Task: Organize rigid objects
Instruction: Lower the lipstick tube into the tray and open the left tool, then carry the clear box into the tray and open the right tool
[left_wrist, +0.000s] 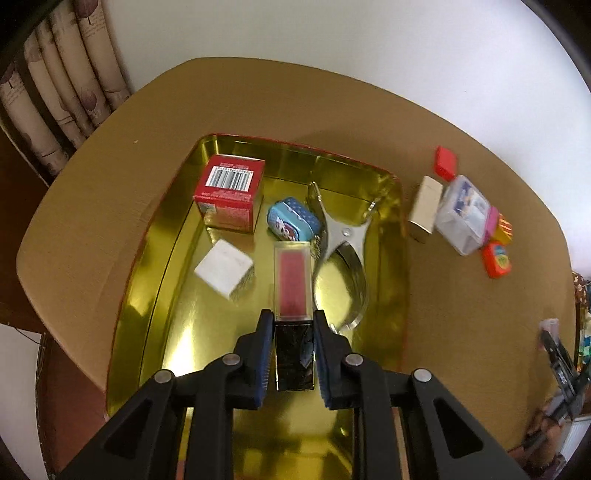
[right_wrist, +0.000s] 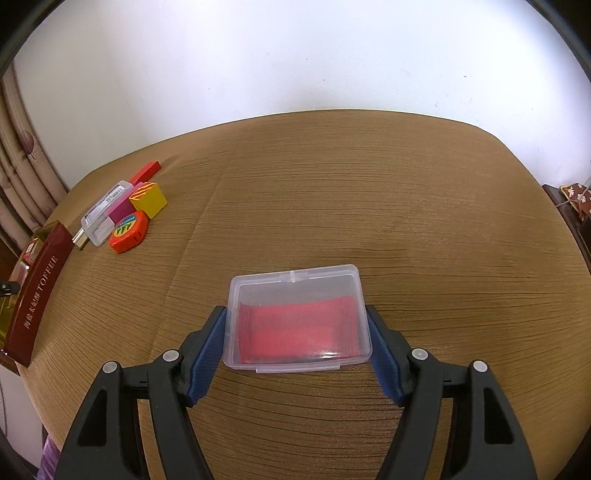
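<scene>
Here the left gripper (left_wrist: 294, 354) is clamped nearly closed on a slim black-and-clear case with a pink insert (left_wrist: 293, 291), carrying it over the gold tray (left_wrist: 155, 266) near the tray's near edge. Already in the tray are a red barcode box (left_wrist: 229, 192) toward its far left corner, a white block (left_wrist: 224, 271) by its left side, a small blue tin (left_wrist: 293, 219) in the middle and a steel tong-like tool (left_wrist: 341, 254) toward the right side. The case hangs just beside that tool — a careless lowering could knock it, or land the case tilted on the tool's arm, and it looks smooth enough to slip from narrow pads.

The right gripper (right_wrist: 297, 350) is spread wide around a clear plastic box with red sheets (right_wrist: 297, 317) near the table's (right_wrist: 369, 184) near edge; its pads meet both sides, though whether they press firmly I cannot tell. A weak squeeze would probably let the box slide or twist on lifting. More pieces wait near the far left corner, including an orange tape measure (right_wrist: 129, 232) and a yellow block (right_wrist: 149, 199).
</scene>
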